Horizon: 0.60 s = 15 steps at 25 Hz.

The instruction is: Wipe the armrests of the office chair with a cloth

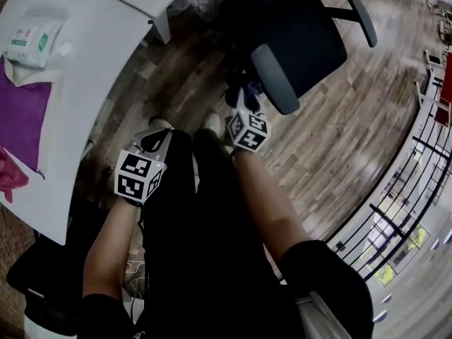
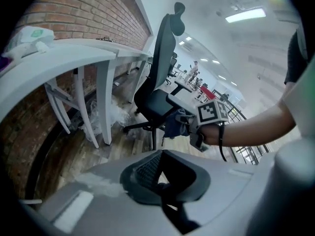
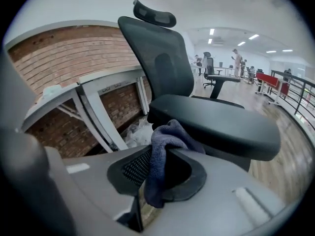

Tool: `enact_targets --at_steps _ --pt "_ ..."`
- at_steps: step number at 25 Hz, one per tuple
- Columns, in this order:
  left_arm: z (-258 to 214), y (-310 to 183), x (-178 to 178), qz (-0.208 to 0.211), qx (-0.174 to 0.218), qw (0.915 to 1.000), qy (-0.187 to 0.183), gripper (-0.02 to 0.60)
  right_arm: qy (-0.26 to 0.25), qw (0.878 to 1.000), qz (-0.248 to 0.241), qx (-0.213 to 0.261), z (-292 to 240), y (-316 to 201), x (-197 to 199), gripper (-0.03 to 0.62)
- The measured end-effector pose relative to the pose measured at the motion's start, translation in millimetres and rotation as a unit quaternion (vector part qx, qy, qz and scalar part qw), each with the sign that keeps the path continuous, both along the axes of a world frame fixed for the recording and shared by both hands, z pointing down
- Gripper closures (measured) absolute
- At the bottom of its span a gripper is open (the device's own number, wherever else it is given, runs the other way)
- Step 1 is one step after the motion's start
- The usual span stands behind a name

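Two claws: right claw (image 3: 152, 181) grips one blue cloth (image 3: 160, 146) by one of two chair armrests (image 1: 274, 76); left claw (image 2: 166, 195) is clenched, empty.

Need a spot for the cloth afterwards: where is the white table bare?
The white table is bare from the purple cloth and wipes pack to its edge by the office chair. The left end is crowded: those two plus a pink item.

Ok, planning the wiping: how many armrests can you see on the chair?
2: the near armrest just ahead of the right gripper and its cloth; the far armrest across the seat.
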<state>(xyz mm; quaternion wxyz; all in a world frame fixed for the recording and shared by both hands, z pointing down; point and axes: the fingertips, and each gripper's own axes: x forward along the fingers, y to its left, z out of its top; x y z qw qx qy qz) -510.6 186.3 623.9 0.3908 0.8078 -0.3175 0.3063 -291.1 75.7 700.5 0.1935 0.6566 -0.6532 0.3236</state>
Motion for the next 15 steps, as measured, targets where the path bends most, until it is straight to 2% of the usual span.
enact_targets --at_steps 6,9,15 --pt "22.6 6.4 3.5 0.019 -0.017 0.9996 -0.007 0.575 0.013 1.0 0.005 0.021 23.5 -38.7 -1.1 0.526" --pt "26.2 11.1 -4.5 0.011 -0.03 0.9995 -0.008 0.575 0.018 1.0 0.017 0.011 37.4 -48.3 3.1 0.525" --pt "35.5 24.5 -26.3 -0.015 -0.053 0.9983 -0.019 0.575 0.033 0.999 0.012 -0.01 69.6 -69.3 -4.7 0.525"
